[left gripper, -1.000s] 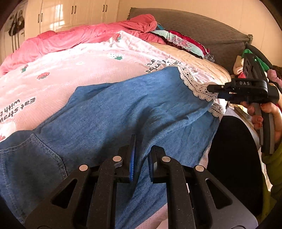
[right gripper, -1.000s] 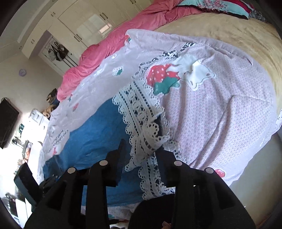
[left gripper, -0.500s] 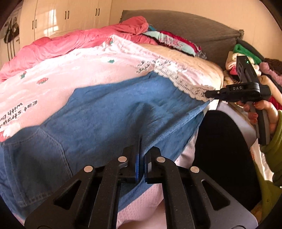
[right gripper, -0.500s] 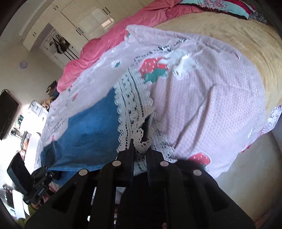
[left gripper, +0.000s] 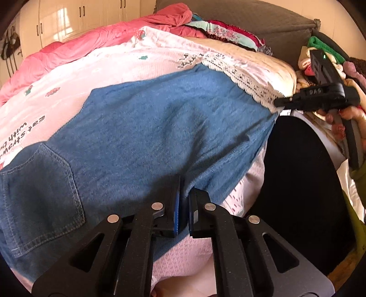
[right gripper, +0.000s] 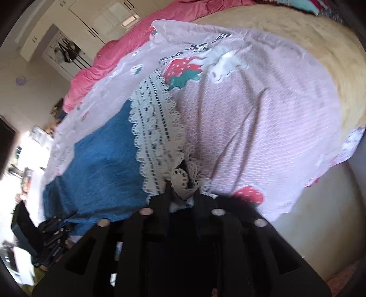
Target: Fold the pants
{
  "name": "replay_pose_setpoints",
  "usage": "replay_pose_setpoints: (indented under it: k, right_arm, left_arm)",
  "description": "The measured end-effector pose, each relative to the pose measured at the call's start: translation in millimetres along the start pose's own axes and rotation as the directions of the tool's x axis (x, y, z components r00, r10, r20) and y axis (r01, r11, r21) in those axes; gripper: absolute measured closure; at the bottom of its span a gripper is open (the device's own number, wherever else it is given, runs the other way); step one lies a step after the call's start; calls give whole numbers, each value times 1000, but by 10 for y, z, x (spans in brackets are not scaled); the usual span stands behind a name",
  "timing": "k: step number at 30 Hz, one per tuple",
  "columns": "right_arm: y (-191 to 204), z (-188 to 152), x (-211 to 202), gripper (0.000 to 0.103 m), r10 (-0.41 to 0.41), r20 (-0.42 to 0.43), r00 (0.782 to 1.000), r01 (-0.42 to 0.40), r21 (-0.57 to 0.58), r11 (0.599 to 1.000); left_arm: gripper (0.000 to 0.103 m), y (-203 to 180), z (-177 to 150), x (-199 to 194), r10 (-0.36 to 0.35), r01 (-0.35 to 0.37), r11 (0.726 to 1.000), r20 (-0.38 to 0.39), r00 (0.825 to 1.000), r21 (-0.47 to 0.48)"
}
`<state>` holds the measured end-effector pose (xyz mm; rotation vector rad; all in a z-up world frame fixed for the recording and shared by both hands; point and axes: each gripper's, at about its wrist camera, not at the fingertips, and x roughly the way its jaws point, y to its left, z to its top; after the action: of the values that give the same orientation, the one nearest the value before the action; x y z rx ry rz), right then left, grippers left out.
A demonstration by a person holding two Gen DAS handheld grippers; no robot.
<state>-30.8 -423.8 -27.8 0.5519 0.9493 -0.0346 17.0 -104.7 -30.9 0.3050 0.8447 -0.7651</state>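
Observation:
Blue denim pants (left gripper: 141, 128) with a white lace hem (left gripper: 242, 77) lie spread on a pink strawberry-print blanket (left gripper: 96, 66). A back pocket (left gripper: 39, 196) shows at the left. My left gripper (left gripper: 184, 205) is shut on the near denim edge. My right gripper (right gripper: 181, 194) is shut on the lace hem (right gripper: 157, 128) at the leg's end; it also shows in the left wrist view (left gripper: 279, 104), pinching the hem corner. The denim (right gripper: 98, 166) stretches between the two grippers.
A pink duvet (left gripper: 75, 48) and patterned pillows (left gripper: 224, 32) lie at the bed's far side against a grey headboard (left gripper: 270, 20). A pile of clothes (left gripper: 320, 54) sits at the right. A dark round object (left gripper: 304, 187) stands beside the bed. White wardrobes (right gripper: 91, 25) line the far wall.
Both grippers closed: the left on the denim edge, the right on the lace hem. The pants edge has been drawn taut and lifted slightly toward me.

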Motion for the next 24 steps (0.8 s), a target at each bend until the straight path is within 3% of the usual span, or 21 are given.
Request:
replay_pose_setpoints:
  k: [1, 5, 9, 13, 15, 18, 21, 22, 24]
  right_arm:
    - [-9, 5, -53, 69, -20, 12, 1000, 20, 6, 1000]
    - [77, 15, -266, 69, -65, 87, 994, 71, -60, 996]
    - [545, -71, -266, 63, 50, 66, 997, -31, -264, 964]
    - [1076, -315, -105, 63, 84, 9, 996, -67, -511, 857]
    - [1322, -510, 4, 63, 71, -17, 997, -65, -637, 768]
    - [1543, -751, 111, 63, 60, -38, 997, -68, -749, 659]
    - [1675, -881, 238, 65, 26, -26, 999, -36, -814, 580]
    - [1699, -904, 287, 65, 8, -17, 1000, -18, -830, 557]
    - [1728, -913, 378, 65, -32, 5, 999, 21, -856, 517]
  left_arm:
    - [99, -19, -18, -29, -1, 1, 1000, 4, 1000, 6]
    - [88, -66, -90, -160, -20, 20, 1000, 15, 1000, -1]
    - [79, -5, -168, -419, -18, 21, 999, 56, 998, -46]
    - [65, 328, -239, -805, 77, -56, 983, 118, 990, -174]
    - [60, 529, -309, -982, 158, -126, 963, 121, 980, -239]
    - [53, 849, -459, -1151, 285, -242, 904, 76, 955, -352]
    - [49, 1187, -578, -1207, 309, -252, 834, 39, 950, -491]
    - [47, 1282, -593, -1194, 300, -240, 820, 34, 953, -519]
    - [44, 1368, -555, -1142, 331, -279, 802, 5, 943, -528]
